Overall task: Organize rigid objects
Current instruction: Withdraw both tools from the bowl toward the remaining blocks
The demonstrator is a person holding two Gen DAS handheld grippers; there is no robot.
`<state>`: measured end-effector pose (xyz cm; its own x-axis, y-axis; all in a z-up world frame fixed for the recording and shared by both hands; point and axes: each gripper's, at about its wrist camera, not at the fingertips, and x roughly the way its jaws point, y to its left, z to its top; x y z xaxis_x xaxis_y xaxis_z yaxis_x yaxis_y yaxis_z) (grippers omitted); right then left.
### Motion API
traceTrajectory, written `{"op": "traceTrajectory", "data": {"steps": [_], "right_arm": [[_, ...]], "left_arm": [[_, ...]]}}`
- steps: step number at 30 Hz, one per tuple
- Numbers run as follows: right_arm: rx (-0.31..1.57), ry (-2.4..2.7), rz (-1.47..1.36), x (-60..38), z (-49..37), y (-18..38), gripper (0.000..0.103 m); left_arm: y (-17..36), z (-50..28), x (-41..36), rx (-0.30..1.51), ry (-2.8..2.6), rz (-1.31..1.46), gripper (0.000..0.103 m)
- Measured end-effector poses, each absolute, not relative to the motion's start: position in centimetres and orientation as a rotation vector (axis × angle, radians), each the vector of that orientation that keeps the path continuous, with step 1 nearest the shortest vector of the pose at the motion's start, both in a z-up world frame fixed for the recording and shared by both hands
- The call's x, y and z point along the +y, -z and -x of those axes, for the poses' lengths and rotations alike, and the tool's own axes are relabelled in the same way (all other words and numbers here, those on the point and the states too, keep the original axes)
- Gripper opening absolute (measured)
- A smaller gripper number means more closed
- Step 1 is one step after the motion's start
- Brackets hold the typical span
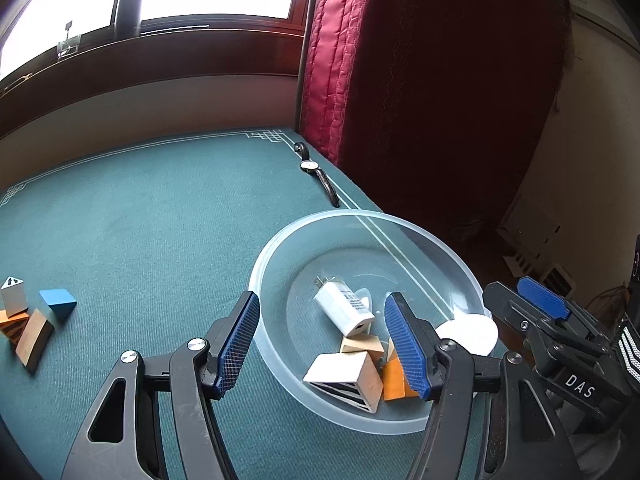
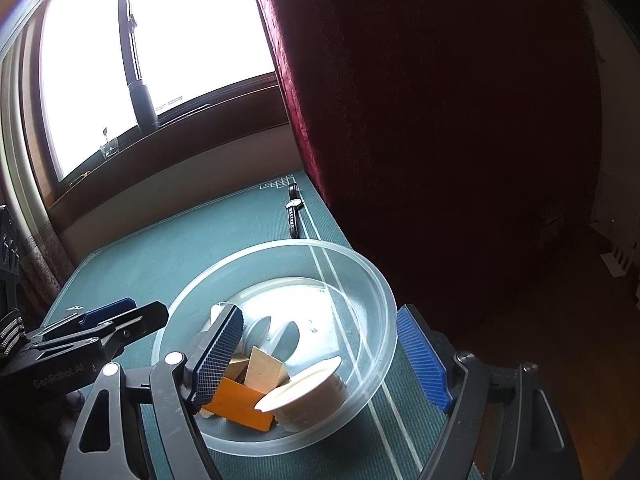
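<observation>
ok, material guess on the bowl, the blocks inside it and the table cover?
Bowl: clear plastic or glass, can't tell which; the cover's white lines show through its wall, and the rim looks slightly frosted.
Blocks: probably wood, with pale matte faces; one is painted orange, another has black stripes.
Table cover: green woven fabric or felt, with a fine ribbed texture and no shine.
</observation>
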<state>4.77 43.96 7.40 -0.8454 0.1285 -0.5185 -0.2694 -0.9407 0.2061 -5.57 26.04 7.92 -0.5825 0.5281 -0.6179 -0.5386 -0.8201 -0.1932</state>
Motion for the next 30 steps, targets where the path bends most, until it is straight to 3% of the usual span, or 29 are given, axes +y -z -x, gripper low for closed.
{"op": "traceTrajectory", "data": {"steps": [30], "right_arm": [[0.155,-2.961,0.793,36.6,-5.2,-7.1,0.086]], "left_arm": [[-6.3,6.4,15.9,-0.101,-2.562,0.971,0.066]]}}
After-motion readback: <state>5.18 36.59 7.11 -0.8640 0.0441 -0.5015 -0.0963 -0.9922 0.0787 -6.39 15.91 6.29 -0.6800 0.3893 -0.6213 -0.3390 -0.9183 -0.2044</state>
